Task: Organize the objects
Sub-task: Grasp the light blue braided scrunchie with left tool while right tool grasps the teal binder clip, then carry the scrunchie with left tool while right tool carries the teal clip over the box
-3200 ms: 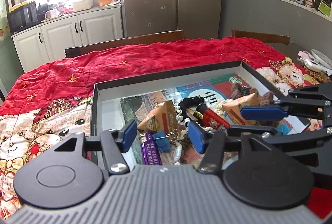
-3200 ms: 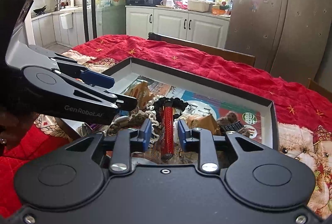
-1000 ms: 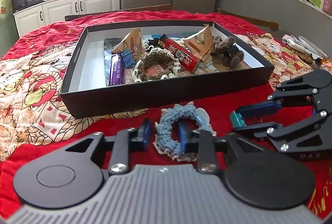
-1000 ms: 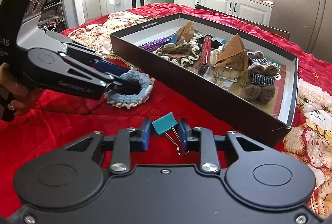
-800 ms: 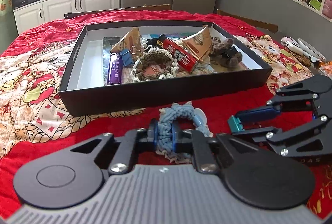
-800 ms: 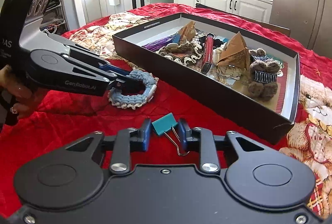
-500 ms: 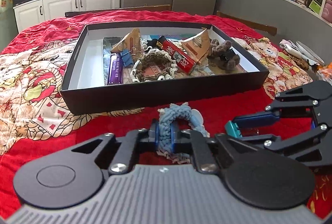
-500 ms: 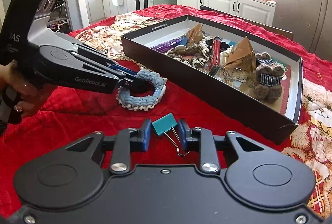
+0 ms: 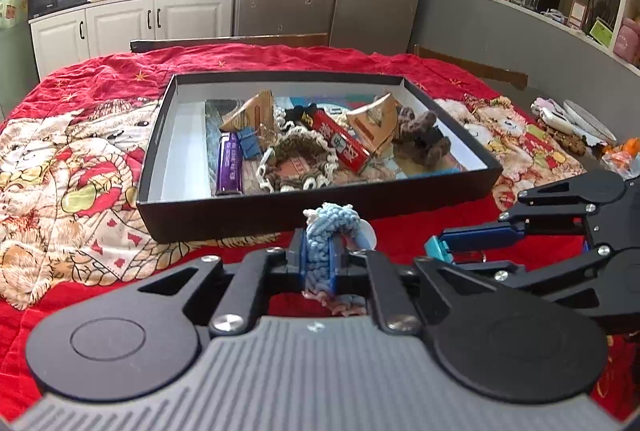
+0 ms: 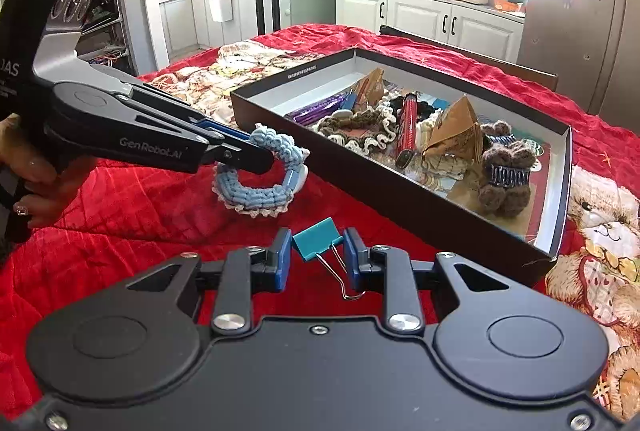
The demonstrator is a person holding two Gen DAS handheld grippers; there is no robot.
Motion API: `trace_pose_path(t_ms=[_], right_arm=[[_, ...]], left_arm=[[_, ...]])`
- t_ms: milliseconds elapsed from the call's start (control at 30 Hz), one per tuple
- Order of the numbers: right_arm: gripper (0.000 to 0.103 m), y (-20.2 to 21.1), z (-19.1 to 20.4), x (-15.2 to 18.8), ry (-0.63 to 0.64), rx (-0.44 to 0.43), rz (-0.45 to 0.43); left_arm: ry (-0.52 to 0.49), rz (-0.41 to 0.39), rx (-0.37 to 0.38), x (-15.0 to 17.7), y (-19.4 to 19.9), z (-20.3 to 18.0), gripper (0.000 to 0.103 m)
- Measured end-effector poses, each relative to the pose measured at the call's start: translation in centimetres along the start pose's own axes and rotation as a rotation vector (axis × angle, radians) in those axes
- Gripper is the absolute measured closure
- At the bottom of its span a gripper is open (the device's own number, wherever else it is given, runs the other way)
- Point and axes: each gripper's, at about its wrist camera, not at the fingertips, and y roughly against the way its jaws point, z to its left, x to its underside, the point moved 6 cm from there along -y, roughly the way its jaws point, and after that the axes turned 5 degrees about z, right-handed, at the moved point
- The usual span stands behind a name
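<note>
My left gripper point(image 9: 320, 255) is shut on a light blue crocheted ring point(image 9: 330, 221), which hangs lifted above the red tablecloth. The right wrist view shows the same ring point(image 10: 256, 187) dangling from the left gripper point(image 10: 256, 155). My right gripper point(image 10: 316, 255) is shut on a teal binder clip point(image 10: 318, 235), its wire handles pointing back toward the camera. That clip point(image 9: 436, 246) peeks from the right gripper in the left wrist view too. Beyond both stands a black open box point(image 9: 452, 187), holding a red tube point(image 9: 340, 143), a purple tube point(image 9: 230, 163), brown paper packets and yarn pieces.
A red patterned cloth point(image 9: 80, 159) covers the table. Small items and a plate point(image 9: 584, 123) lie at the far right edge. A person's hand point(image 10: 36, 187) holds the left gripper's handle. Chair backs point(image 9: 228, 42), white cabinets and a fridge stand behind the table.
The left gripper closed on the blue crocheted ring and lifted it off the cloth. The right gripper kept still, holding the teal clip.
</note>
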Motion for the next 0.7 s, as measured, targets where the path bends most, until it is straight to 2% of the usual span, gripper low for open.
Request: trace_pose_path(t_ms=[300, 700], right_arm=[[0.077, 1.2, -0.2, -1.5, 0.0, 0.006, -0.04], [0.077, 2.0, -1.7, -5.3, -0.032, 0.032, -0.112]], left_arm=[[0.001, -0.049, 0.008, -1.9, 1.6, 0.3, 0.091], [0.006, -0.119, -0.034, -6.6, 2.1, 2.4, 0.09]])
